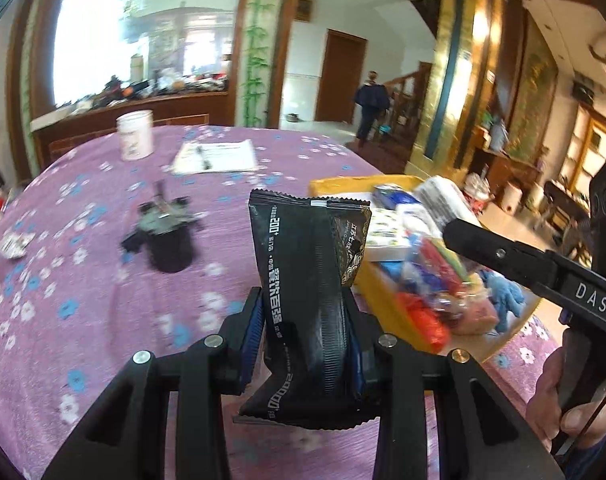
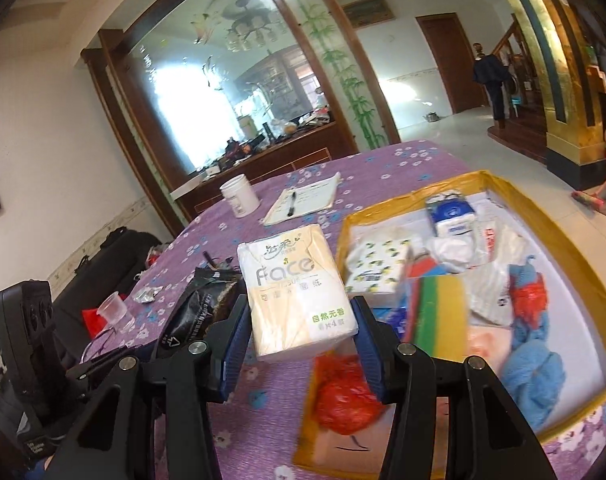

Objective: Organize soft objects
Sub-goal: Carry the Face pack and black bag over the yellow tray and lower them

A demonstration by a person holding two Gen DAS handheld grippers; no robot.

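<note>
Left gripper [image 1: 307,336] is clamped on a black foil packet [image 1: 303,292]: your blue pads pinch its lower half, packet upright, above the purple floral tablecloth [image 1: 103,280]. Right gripper [image 2: 303,344] is closed on a white-and-cream tissue pack [image 2: 295,288], both pads pressing its sides, pack held just off the near-left corner of the yellow-rimmed tray [image 2: 551,216]. Your tray already holds a lemon-print tissue pack [image 2: 379,264], a blue-and-white pouch [image 2: 449,216], a striped sponge stack [image 2: 435,308], blue knit fabric [image 2: 535,360] and an orange plastic bag [image 2: 343,392] hanging over the near rim. Further back on the cloth: white cup [image 2: 239,196], notepad with pen [image 2: 303,200], clear plastic cup [image 2: 113,312]. Frames are motion-blurred.
</note>
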